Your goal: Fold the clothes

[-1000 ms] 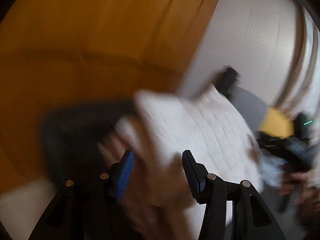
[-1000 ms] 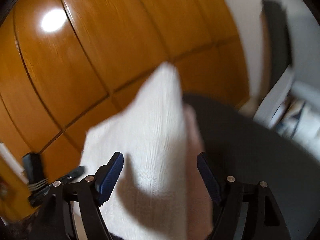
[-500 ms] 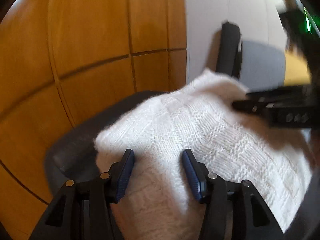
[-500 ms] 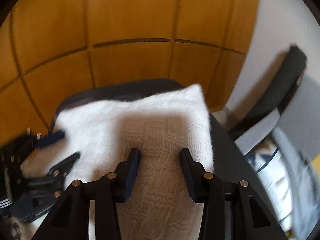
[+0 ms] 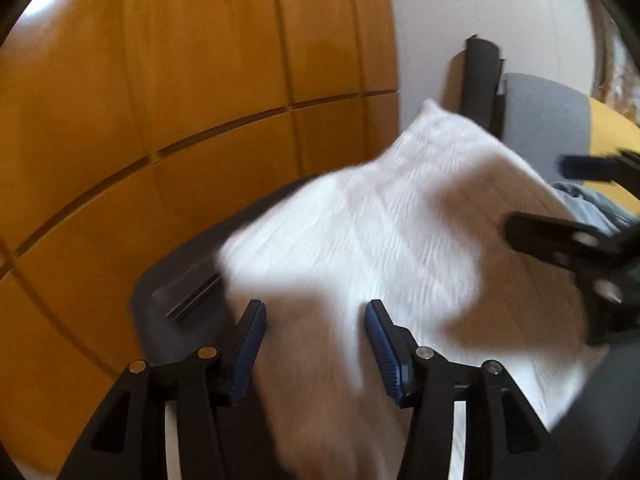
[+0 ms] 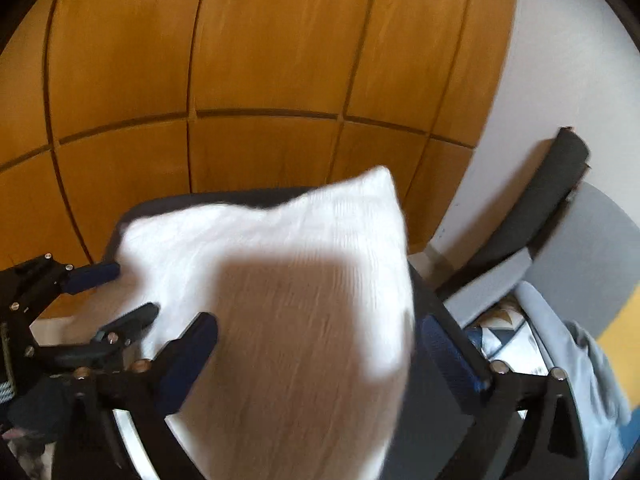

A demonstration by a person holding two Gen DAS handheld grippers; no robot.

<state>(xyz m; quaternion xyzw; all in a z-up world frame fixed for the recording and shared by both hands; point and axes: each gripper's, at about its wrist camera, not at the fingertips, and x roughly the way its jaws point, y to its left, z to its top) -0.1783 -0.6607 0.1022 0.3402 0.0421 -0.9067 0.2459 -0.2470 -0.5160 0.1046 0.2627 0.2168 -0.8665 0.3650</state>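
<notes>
A folded white knit garment lies on a dark grey seat; it also shows in the right wrist view. My left gripper is open, its blue pads either side of the garment's near edge. My right gripper is open wide over the garment's near part. Whether the pads touch the cloth I cannot tell; the frames are blurred. The right gripper also shows at the right of the left wrist view, and the left gripper at the left of the right wrist view.
Orange wooden panels stand behind the seat, next to a white wall. A black padded backrest leans at the right. Pale blue clothing and a patterned item lie to the right, by a grey and yellow surface.
Both grippers have opened wider, the right one most, and drawn back a little from the garment. The garment lies on the seat, shifted slightly in view.
</notes>
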